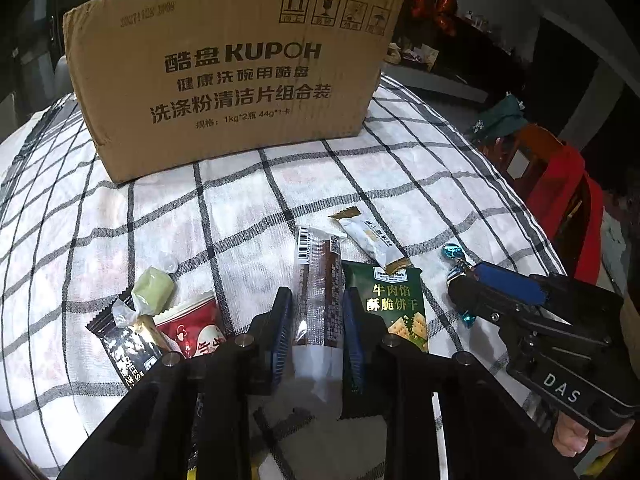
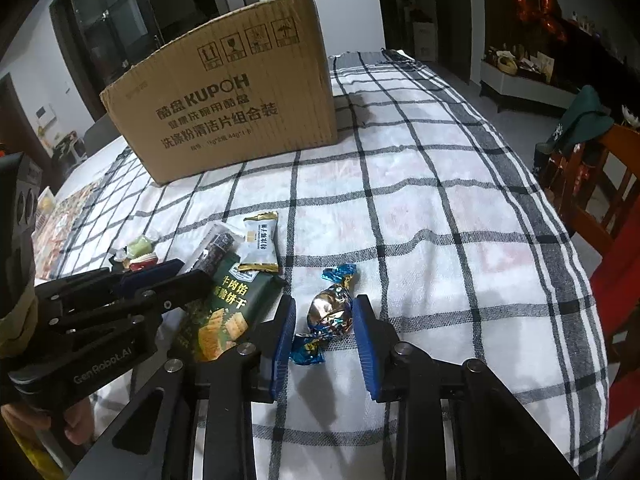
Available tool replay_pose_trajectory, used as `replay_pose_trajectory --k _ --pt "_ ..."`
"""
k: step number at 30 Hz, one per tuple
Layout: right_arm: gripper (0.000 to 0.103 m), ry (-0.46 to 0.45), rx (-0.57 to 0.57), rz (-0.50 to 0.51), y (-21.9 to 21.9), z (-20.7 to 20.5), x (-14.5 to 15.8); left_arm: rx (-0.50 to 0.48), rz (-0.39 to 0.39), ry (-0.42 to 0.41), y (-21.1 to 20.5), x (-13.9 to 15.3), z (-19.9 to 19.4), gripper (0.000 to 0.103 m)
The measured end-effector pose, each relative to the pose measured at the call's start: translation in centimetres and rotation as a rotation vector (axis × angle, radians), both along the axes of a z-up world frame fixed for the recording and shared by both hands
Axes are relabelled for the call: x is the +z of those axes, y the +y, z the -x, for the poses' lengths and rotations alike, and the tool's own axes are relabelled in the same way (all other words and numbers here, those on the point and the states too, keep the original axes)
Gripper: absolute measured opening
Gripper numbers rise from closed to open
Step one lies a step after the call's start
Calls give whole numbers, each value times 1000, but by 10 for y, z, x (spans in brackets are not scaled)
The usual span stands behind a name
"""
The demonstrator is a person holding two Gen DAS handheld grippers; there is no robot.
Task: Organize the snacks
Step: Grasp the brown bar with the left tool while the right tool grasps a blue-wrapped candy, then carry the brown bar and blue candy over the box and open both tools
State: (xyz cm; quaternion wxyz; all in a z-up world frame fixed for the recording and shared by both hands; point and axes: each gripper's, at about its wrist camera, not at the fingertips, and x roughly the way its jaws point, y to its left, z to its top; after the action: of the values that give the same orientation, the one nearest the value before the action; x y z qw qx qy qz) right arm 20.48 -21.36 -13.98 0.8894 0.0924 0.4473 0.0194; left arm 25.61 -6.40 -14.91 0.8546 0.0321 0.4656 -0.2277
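Observation:
Snacks lie on a checked tablecloth [image 1: 360,184] in front of a cardboard box [image 1: 236,76]. My left gripper [image 1: 316,300] is open, its fingers on either side of a long brown bar in clear wrap [image 1: 318,280]. Beside it lie a green cracker pack [image 1: 394,304], a white and gold packet [image 1: 372,238], a pale green candy [image 1: 152,290], a red packet [image 1: 192,330] and a black packet [image 1: 124,348]. My right gripper [image 2: 322,312] is open around a blue and gold foil candy [image 2: 330,308]. The green pack [image 2: 220,312] lies to its left.
The box [image 2: 232,100] stands at the back of the table. A wooden chair [image 2: 592,184] with a green cloth and red fabric stands by the table's right edge. Colourful items lie at the far left [image 2: 60,220].

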Motion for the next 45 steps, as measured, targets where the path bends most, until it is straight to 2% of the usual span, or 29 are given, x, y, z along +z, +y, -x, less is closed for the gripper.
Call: replay_pose_trajectory --k 4,16,34,45 --pt "24 -2 4 20 1 0 0 -5 -3 -4 0 0 1 21" --pt "24 -45 28 8 8 7 18 17 7 -38 3 13 9 20" --pt "24 -163 78 -18 23 12 71 63 24 -165 24 74 26 19" --pt "24 -286 110 -12 27 -5 119 98 33 -274 36 120 18 19"
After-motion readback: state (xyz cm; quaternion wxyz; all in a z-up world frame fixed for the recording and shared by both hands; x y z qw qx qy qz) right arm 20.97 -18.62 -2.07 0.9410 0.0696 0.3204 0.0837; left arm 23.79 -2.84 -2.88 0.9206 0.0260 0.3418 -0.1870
